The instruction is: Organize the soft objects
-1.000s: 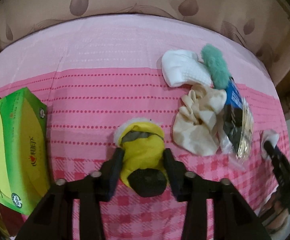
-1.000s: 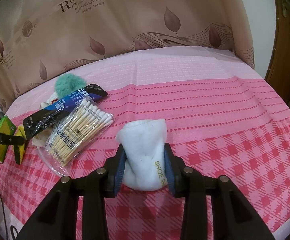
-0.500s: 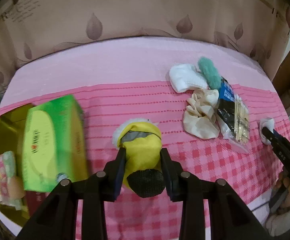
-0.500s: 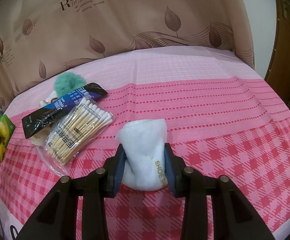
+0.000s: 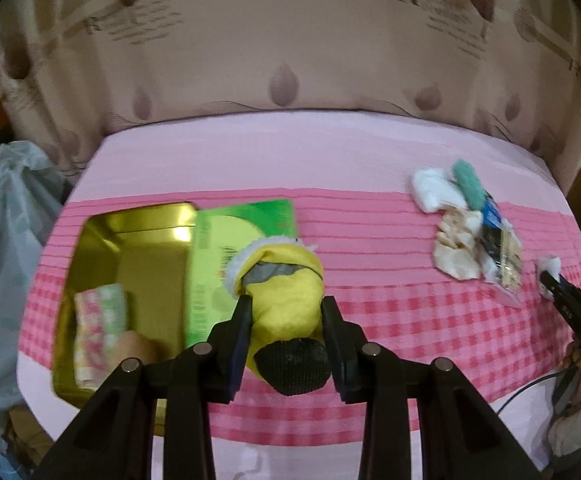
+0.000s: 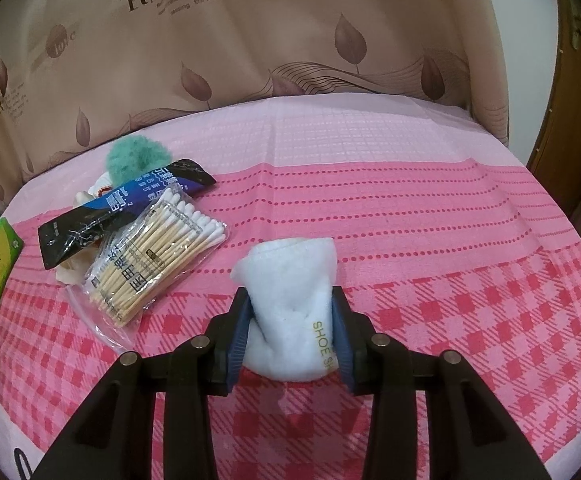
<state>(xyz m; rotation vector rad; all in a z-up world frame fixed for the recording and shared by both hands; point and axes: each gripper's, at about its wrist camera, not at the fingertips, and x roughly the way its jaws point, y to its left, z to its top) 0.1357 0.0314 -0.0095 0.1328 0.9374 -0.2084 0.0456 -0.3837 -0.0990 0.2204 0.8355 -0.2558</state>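
Note:
My left gripper point(image 5: 286, 304) is shut on a yellow plush toy point(image 5: 286, 280) with a grey band, white fringe and black end. It holds the toy above the pink cloth-covered table point(image 5: 370, 240), in front of the green tissue box point(image 5: 230, 232). A gold tin tray point(image 5: 102, 224) lies left of the box, with a folded pink-and-green cloth point(image 5: 98, 320) inside. My right gripper point(image 6: 290, 296) is shut on a white cloth point(image 6: 290, 264) printed "SHOE", which rests on the table. A white cloth point(image 5: 434, 194), a teal fluffy piece point(image 6: 134, 156) and a cream cloth point(image 5: 456, 252) lie piled at the right.
A bag of cotton swabs point(image 6: 158, 252) and a dark blue packet point(image 6: 122, 208) lie on that pile. A grey plastic bag point(image 5: 6, 240) hangs off the table's left end. A leaf-patterned curtain point(image 6: 290, 40) runs behind the table.
My left gripper has risen and swung left with the yellow toy, bringing the gold tray and folded cloth into view. The right gripper and its white cloth have stayed put.

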